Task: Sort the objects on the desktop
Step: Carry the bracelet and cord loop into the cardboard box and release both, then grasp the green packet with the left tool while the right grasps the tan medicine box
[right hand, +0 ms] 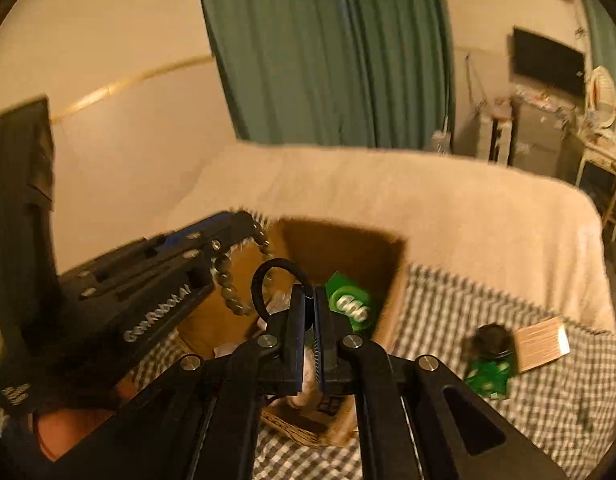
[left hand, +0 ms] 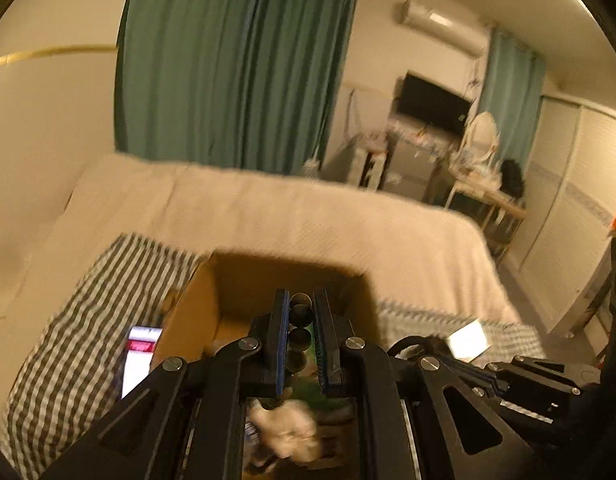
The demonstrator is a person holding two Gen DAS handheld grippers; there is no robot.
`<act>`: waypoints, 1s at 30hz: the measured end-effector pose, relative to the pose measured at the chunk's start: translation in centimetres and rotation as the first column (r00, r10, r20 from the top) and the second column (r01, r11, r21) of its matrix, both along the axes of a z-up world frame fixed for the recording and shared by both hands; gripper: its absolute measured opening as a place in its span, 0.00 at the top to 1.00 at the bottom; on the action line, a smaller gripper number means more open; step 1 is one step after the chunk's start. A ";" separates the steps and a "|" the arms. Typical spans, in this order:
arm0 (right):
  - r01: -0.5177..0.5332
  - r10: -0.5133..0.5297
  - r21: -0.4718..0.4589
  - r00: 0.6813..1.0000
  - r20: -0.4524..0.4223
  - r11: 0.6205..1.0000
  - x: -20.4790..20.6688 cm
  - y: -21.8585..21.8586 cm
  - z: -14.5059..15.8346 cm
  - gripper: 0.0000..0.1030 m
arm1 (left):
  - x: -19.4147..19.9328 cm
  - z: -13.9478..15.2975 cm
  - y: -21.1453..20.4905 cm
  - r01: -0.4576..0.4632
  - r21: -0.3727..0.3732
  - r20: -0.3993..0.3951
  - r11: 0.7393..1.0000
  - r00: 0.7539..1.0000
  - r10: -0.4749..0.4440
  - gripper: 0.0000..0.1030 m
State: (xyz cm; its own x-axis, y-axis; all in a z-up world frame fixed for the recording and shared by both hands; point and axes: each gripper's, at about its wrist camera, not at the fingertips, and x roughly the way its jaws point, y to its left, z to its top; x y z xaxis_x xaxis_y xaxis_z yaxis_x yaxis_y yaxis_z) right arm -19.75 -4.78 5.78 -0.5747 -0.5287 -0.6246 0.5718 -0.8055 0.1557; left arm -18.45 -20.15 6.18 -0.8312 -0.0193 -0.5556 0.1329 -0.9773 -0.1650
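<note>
While the left hand-held gripper (left hand: 301,312) clamps a bead bracelet (left hand: 299,336) over the cardboard box (right hand: 392,280), the right hand-held gripper (right hand: 307,300) pinches a black loop (right hand: 264,276) at the box's 6 o'clock rim.

White lettering "GenRobot.AI" on side of left gripper (right hand: 244,226), seen from right wrist view. White digits, apparently "000", on green packet (right hand: 350,304) inside cardboard box (right hand: 392,320). Print on green packet (right hand: 488,376) lying on checked cloth (right hand: 508,432) too blurred to read.

Glossy round beads (left hand: 299,322), a matt cardboard box (right hand: 392,312) and soft checked cloth (right hand: 488,416).
</note>
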 end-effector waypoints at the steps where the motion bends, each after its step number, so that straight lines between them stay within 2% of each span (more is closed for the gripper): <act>1: 0.001 -0.001 0.018 1.000 0.014 1.000 -0.5 -0.7 -0.9 0.97 | -0.3 -1.2 -0.2 -0.006 -0.003 0.021 1.000 1.000 0.006 0.89; 5: 0.004 -0.009 0.061 0.997 0.078 0.998 -1.9 -2.0 -4.3 0.97 | -1.2 -4.0 -0.4 0.010 -0.014 0.077 1.000 0.997 -0.009 0.89; 7: 0.010 -0.017 0.083 0.996 0.087 0.996 -2.4 -1.8 -5.1 0.95 | -1.5 -4.2 -0.3 0.011 -0.035 0.098 0.999 0.995 -0.008 0.83; 8: 0.016 -0.024 0.090 0.996 0.084 0.996 -2.6 -1.4 -5.1 0.88 | -1.6 -4.2 -0.1 0.008 -0.049 0.105 0.999 0.994 -0.003 0.79; 9: 0.021 -0.029 0.092 0.996 0.083 0.996 -2.7 -1.3 -5.1 0.76 | -1.7 -4.0 0.2 0.006 -0.058 0.111 0.998 0.994 0.001 0.61; 10: 0.025 -0.032 0.087 0.996 0.084 0.996 -2.8 -0.9 -4.9 0.69 | -1.5 -3.6 0.5 -0.005 -0.071 0.110 0.997 0.994 0.013 0.41; 11: 0.033 -0.039 0.074 0.996 0.081 0.997 -2.7 -0.4 -4.6 0.60 | -1.3 -3.0 0.8 -0.018 -0.081 0.101 0.997 0.995 0.027 0.36; 16: 0.068 -0.068 0.008 0.997 0.046 0.998 -1.1 2.1 -1.3 0.60 | 0.9 0.6 3.3 -0.017 -0.124 0.038 0.992 0.999 0.022 0.24; 18: 0.080 -0.080 -0.001 0.997 0.020 0.997 -0.1 3.5 0.0 0.60 | 1.8 1.7 4.5 -0.022 -0.138 0.026 0.990 0.999 0.026 0.23; 20: 0.103 -0.103 -0.009 0.995 -0.017 0.995 1.6 5.9 1.9 0.60 | 2.7 2.6 5.6 -0.016 -0.118 0.019 0.993 1.000 0.019 0.23; 21: 0.103 -0.103 -0.009 0.995 -0.017 0.995 1.6 5.9 1.9 0.60 | 3.1 2.8 6.2 -0.012 -0.108 0.014 0.994 1.000 0.013 0.19; 22: 0.115 -0.115 -0.013 0.993 -0.028 0.993 2.4 7.1 2.6 0.60 | 3.6 2.9 7.2 -0.006 -0.097 0.008 0.995 1.000 0.007 0.12; 23: 0.127 -0.127 -0.016 0.991 -0.039 0.992 3.0 8.0 3.0 0.59 | 4.0 3.0 7.9 -0.002 -0.091 0.005 0.996 1.000 0.003 0.10; 27: 0.205 -0.205 -0.013 0.975 -0.085 0.979 5.4 13.0 3.8 0.53 | 4.8 1.9 12.2 0.054 -0.057 0.007 0.997 0.999 -0.054 0.09; 30: 0.281 -0.281 -0.009 0.955 -0.095 0.960 6.6 17.1 3.0 0.53 | 4.3 0.0 15.9 0.110 -0.037 0.041 0.993 0.993 -0.109 0.09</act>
